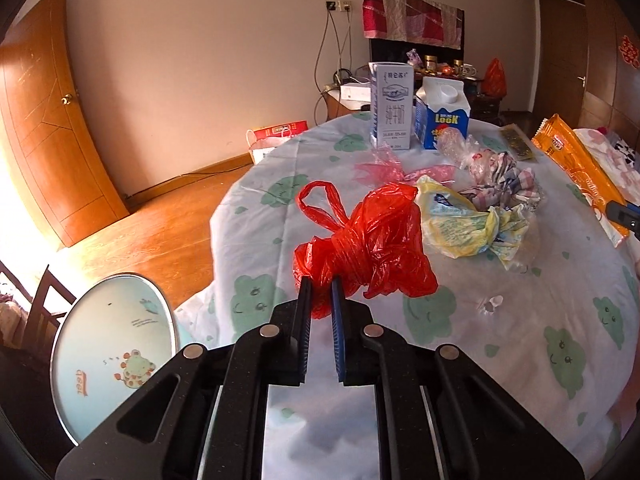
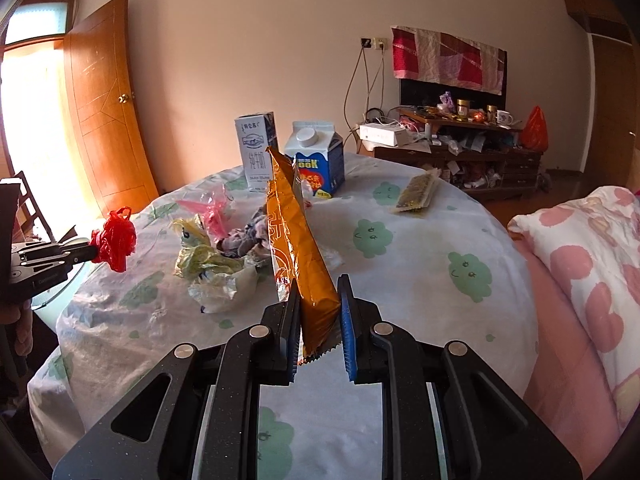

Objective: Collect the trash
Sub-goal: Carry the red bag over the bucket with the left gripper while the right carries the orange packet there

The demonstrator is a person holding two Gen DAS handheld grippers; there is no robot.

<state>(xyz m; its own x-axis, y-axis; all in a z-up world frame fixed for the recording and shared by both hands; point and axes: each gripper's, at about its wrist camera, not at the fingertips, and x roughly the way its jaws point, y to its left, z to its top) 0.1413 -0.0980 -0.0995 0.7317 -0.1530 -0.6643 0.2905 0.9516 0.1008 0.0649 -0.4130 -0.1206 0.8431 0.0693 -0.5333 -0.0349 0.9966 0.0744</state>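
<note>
My left gripper (image 1: pixel 321 285) is shut on a crumpled red plastic bag (image 1: pixel 368 244) and holds it above the table; the bag also shows in the right wrist view (image 2: pixel 114 240). My right gripper (image 2: pixel 319 286) is shut on the end of a long orange snack wrapper (image 2: pixel 298 240), held up off the table; it also shows in the left wrist view (image 1: pixel 580 172). A yellow wrapper (image 1: pixel 464 222), pink plastic (image 1: pixel 384 168), a crumpled checked wrapper (image 1: pixel 500 178), a tall milk carton (image 1: pixel 391 106) and a blue LOOK carton (image 1: pixel 442 114) lie on the table.
The round table has a white cloth with green clouds (image 1: pixel 460 360). A light blue bin (image 1: pixel 112 352) stands on the floor at the table's left. A flat dark packet (image 2: pixel 416 194) lies at the far side. A pink-spotted pillow (image 2: pixel 592 252) is at the right.
</note>
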